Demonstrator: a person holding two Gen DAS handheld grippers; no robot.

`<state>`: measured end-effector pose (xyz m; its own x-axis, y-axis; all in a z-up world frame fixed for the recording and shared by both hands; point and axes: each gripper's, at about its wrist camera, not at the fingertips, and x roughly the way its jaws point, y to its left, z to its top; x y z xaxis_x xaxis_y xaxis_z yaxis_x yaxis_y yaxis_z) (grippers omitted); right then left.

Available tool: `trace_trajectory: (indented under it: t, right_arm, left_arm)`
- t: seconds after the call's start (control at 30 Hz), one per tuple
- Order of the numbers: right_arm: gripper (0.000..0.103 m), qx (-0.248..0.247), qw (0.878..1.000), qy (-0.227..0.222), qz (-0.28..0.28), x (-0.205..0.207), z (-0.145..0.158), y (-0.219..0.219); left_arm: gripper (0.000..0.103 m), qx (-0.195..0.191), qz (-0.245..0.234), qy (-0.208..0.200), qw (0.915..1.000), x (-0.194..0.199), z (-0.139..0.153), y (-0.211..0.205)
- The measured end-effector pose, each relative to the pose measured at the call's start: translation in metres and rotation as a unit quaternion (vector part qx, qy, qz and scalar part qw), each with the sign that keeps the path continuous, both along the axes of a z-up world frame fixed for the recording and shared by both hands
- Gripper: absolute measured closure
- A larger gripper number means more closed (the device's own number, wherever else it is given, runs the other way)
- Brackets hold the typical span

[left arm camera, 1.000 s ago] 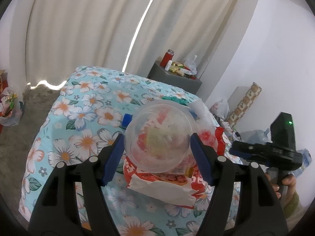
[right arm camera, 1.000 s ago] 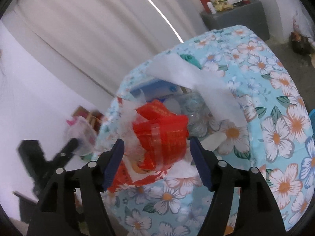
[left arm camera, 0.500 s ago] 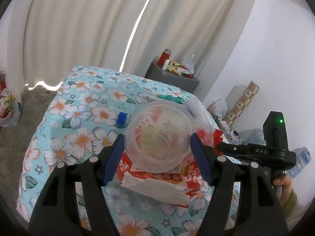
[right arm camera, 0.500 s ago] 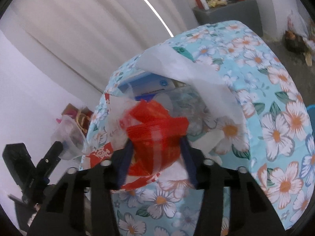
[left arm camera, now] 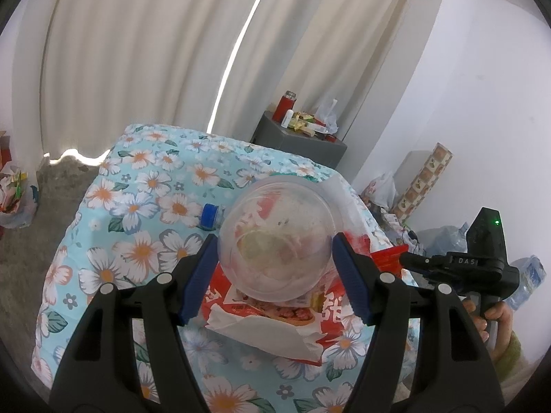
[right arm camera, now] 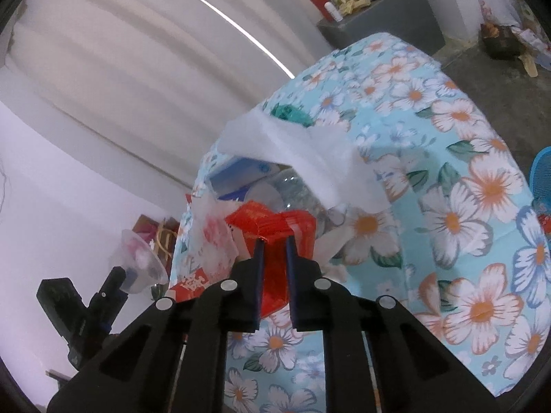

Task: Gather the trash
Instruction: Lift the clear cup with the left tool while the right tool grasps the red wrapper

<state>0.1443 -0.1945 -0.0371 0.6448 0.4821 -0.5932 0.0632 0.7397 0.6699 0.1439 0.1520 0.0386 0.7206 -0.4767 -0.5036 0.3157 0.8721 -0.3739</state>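
My left gripper (left arm camera: 275, 244) is shut on a clear plastic cup (left arm camera: 275, 237) with food residue, held above the flowered table (left arm camera: 144, 186). Below it lies a red snack bag (left arm camera: 330, 313) with white paper. My right gripper (right arm camera: 274, 241) is shut on a red plastic wrapper (right arm camera: 275, 222) at the trash pile. It also shows in the left wrist view (left arm camera: 403, 258) at the right, pinching the wrapper (left arm camera: 387, 253). A white tissue (right arm camera: 292, 148) drapes over a clear bottle (right arm camera: 299, 192) and a blue-white carton (right arm camera: 241, 172).
A blue bottle cap (left arm camera: 210, 215) lies on the table. A grey side table (left arm camera: 299, 141) with a red flask (left arm camera: 284, 105) stands by the curtain. Bags and a roll of wrapping paper (left arm camera: 423, 179) line the right wall. A blue basket (right arm camera: 540, 175) sits at the far right.
My right gripper has closed from wide open onto the red wrapper. My left gripper holds the cup and has risen a little, drawing back from the table.
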Motion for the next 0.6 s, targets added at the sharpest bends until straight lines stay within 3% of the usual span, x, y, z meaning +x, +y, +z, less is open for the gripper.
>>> trace_trajectory:
  t: [0.6]
  right_arm:
    - [0.093,0.009,0.997,-0.069,-0.037,-0.035,0.033,-0.049]
  left_arm:
    - [0.04,0.006,-0.041,-0.034,0.9986,-0.009,0.03,-0.033]
